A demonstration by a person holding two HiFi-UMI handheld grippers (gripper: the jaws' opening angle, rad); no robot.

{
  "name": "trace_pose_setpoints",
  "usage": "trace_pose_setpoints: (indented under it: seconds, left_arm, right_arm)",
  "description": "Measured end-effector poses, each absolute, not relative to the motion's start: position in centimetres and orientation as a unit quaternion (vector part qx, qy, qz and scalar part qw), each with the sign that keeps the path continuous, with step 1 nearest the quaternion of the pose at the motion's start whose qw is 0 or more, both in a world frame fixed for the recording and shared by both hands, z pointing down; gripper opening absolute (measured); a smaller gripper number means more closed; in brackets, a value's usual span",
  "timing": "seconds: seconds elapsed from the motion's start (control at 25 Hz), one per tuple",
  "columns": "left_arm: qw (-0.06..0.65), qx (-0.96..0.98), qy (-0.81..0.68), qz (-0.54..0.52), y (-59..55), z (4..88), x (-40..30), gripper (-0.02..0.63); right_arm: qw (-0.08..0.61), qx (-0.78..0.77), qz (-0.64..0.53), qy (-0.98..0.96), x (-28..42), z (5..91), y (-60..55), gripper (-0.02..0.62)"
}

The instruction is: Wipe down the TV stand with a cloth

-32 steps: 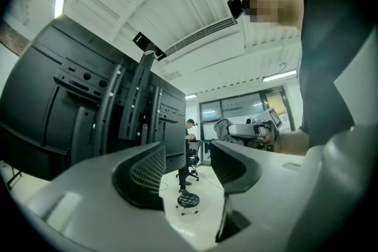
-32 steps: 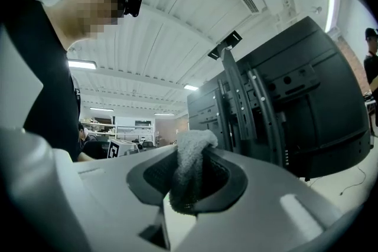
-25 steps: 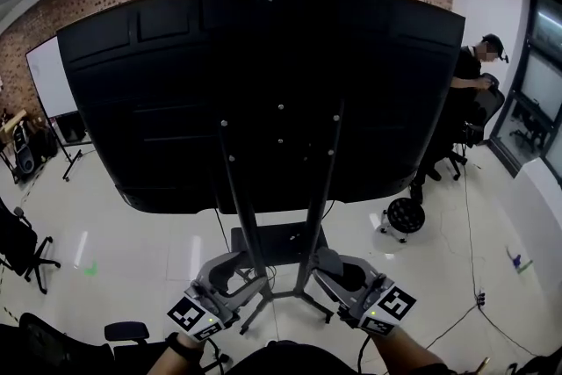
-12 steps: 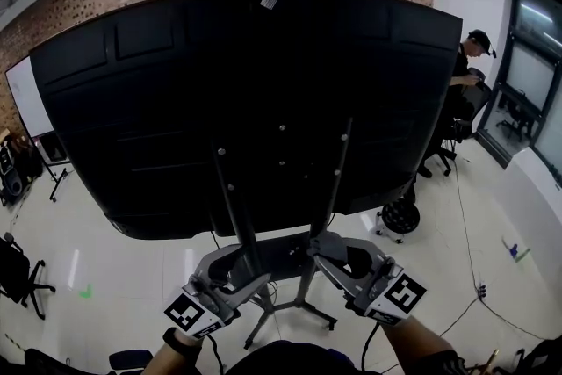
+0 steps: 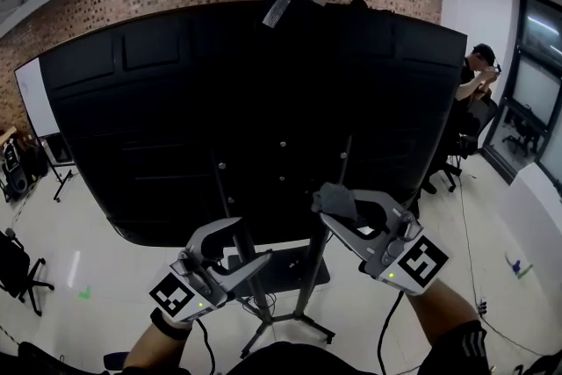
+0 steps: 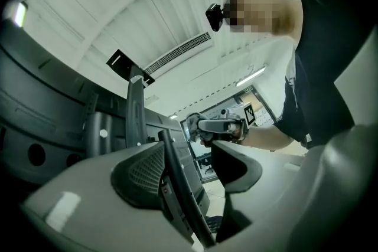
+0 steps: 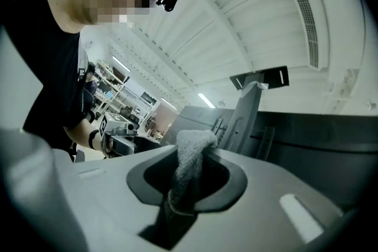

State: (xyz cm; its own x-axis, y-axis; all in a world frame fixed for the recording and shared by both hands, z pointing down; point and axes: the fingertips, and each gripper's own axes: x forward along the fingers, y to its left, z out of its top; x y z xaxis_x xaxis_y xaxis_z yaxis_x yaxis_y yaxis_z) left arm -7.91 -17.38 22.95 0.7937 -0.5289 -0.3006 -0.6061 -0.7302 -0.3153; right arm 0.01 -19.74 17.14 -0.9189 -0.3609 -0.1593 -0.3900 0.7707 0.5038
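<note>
Two jaws of the right gripper (image 5: 336, 205) pinched a grey cloth (image 7: 190, 153) close by the TV stand (image 5: 307, 277); the left gripper (image 5: 241, 248) stood with jaws apart around one stand upright (image 6: 177, 186).

Head view looks down; tool views look up, sharing TV stand (image 5: 309, 277).

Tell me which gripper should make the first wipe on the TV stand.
Right. The right gripper is shut on the cloth and sits close to an upright of the TV stand; the left gripper has no cloth.
</note>
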Motion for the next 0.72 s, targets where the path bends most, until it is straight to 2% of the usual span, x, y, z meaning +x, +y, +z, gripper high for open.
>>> trace_pose_setpoints:
  seconds: [0.4,0.72]
  left_arm:
    - [0.290,-0.905,0.301,0.075,-19.2,13.2,-7.1,0.276]
    - [0.320,-0.894,0.302,0.083,-20.4,4.7,-6.6,0.281]
  right_arm:
    - [-0.011,-0.214,0.410,0.886,-2.1,5.9,-22.8,0.075]
    - [-0.029,-0.258,0.492,0.831,-4.2,-3.7,-26.8,0.075]
